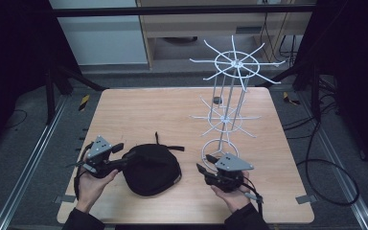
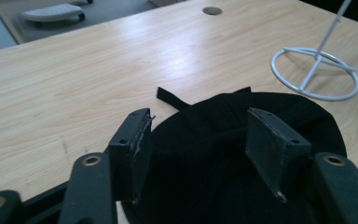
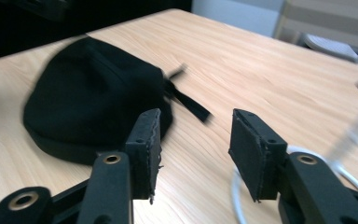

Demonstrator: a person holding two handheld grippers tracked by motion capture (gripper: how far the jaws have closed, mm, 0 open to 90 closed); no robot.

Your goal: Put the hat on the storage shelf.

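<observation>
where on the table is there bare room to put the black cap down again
Free: the far left wood of the table, behind the black cap and left of the white wire rack. Crowded: the near edge, with left gripper, cap, rack's ring base and right gripper.

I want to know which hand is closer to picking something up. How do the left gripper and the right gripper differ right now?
The left gripper has the black cap between its open jaws, pads apart from the cloth; the right gripper has bare table between its jaws. The left gripper is at the cap's edge; the right gripper is off to the cap's side, near the white wire rack. Both are open and hand-held.
</observation>
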